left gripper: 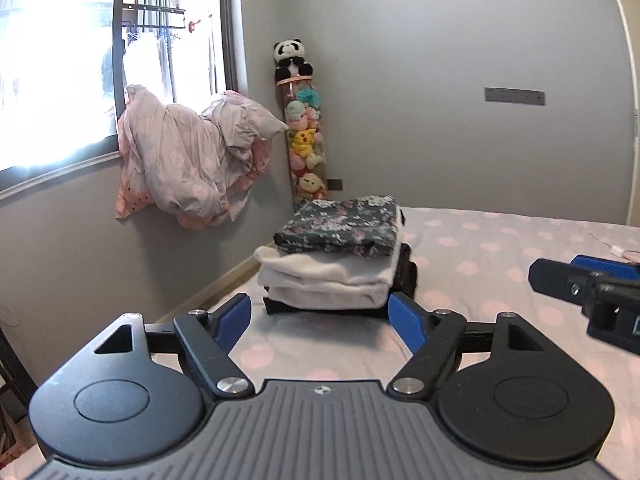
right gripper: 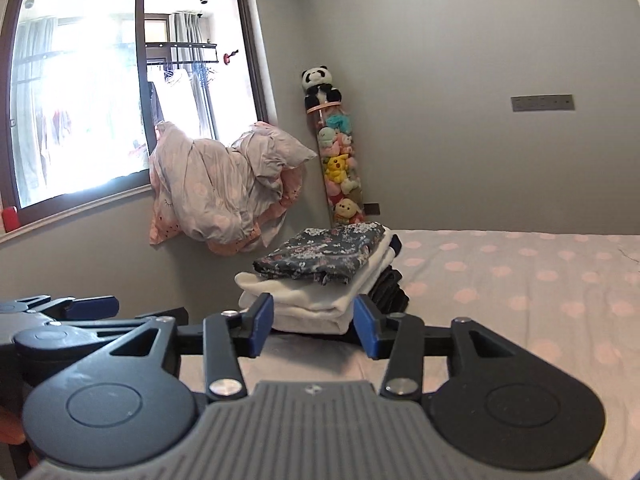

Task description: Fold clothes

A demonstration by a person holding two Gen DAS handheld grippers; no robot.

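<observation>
A stack of folded clothes [left gripper: 336, 256] sits on the bed near its left edge: a dark floral piece [left gripper: 340, 226] on top, white folded pieces [left gripper: 324, 280] under it, a black piece at the bottom. It also shows in the right wrist view [right gripper: 324, 276]. My left gripper [left gripper: 320, 318] is open and empty, just in front of the stack, low over the sheet. My right gripper [right gripper: 314, 326] is open and empty, also just in front of the stack. The right gripper shows at the right edge of the left wrist view [left gripper: 588, 284].
The bed has a pale sheet with pink dots [left gripper: 500, 264]. A crumpled pink-grey duvet [left gripper: 192, 160] hangs over the windowsill at left. A tall clear tube of plush toys [left gripper: 306, 140] with a panda on top stands in the corner. The grey wall is behind.
</observation>
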